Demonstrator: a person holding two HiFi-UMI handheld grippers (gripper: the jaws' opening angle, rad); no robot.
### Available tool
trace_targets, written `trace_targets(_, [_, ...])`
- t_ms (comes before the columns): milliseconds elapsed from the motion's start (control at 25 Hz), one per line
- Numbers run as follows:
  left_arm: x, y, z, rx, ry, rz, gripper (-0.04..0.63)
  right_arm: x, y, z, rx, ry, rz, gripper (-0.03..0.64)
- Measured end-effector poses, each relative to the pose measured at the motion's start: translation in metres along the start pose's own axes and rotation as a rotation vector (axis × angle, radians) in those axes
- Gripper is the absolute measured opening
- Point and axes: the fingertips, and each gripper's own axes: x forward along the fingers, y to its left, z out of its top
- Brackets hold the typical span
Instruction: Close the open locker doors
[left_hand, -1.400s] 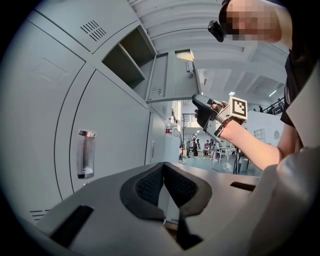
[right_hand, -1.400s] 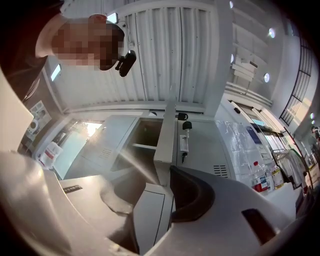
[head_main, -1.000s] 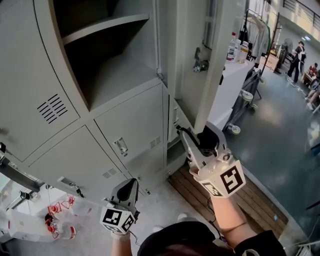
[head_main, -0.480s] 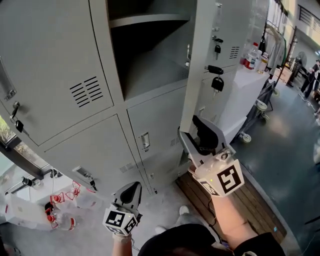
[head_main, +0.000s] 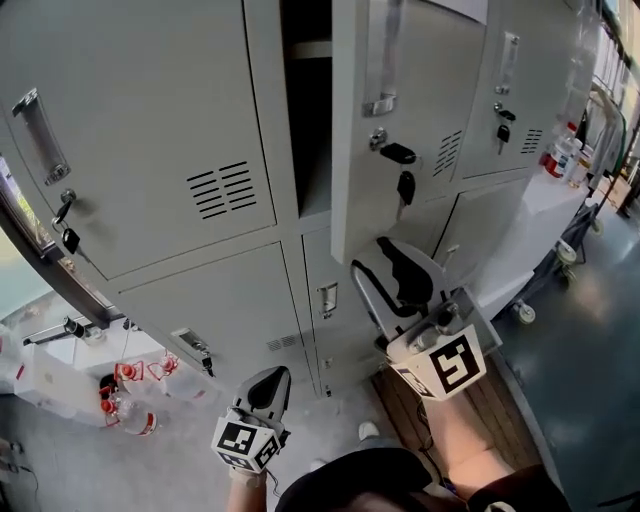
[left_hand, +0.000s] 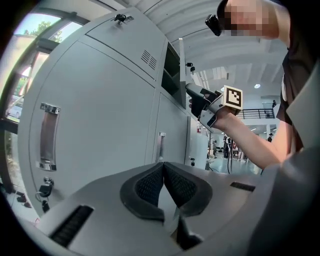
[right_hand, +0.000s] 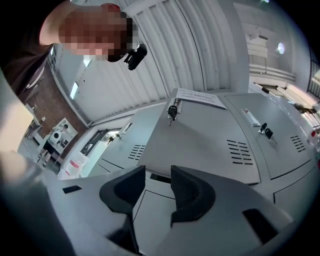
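The open locker door (head_main: 425, 120) stands tall and upright in the grey locker bank, long axis vertical. It is nearly home: only a narrow dark slot (head_main: 305, 120) shows along its left edge, which is the free edge, with the handle and lock beside it. Its vents sit towards its right edge, its outer face is turned out into the room, and a key with a black fob (head_main: 405, 185) hangs from the lock.

Just under the door's lower edge, the right gripper (head_main: 375, 258) points up at the door. Its jaws are well apart with nothing between them; whether they touch the door I cannot tell.

Well below the door and to its left, the left gripper (head_main: 272, 377) hangs low in front of the bottom row of lockers. Its pads are pressed together and it carries nothing.

Left of the door the closed locker fronts (head_main: 150, 120) lie flush, with keys (head_main: 68, 235) dangling off one, so nothing projects on that side. Right of the door a white table (head_main: 535, 215) with bottles (head_main: 560, 150) on it juts out from the bank, and beyond it open dark floor (head_main: 590, 340) gives free room. Below the door, a wooden platform (head_main: 505, 395) runs along the foot of the lockers. Far down to the door's left, red-capped plastic bottles (head_main: 125, 395) crowd the floor.
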Motion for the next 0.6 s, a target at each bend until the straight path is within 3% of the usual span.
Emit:
trace_targets(200, [0.005,0.01,0.003,0.0,-0.008,0.079,0.02,0.023,-0.005,-0.011,0.045,-0.01,0.059,0.166])
trace_targets(600, [0.019,0.018,0.003,-0.01,-0.011,0.178,0.02,0.057,-0.028,-0.023,0.14,-0.017,0.084,0.163])
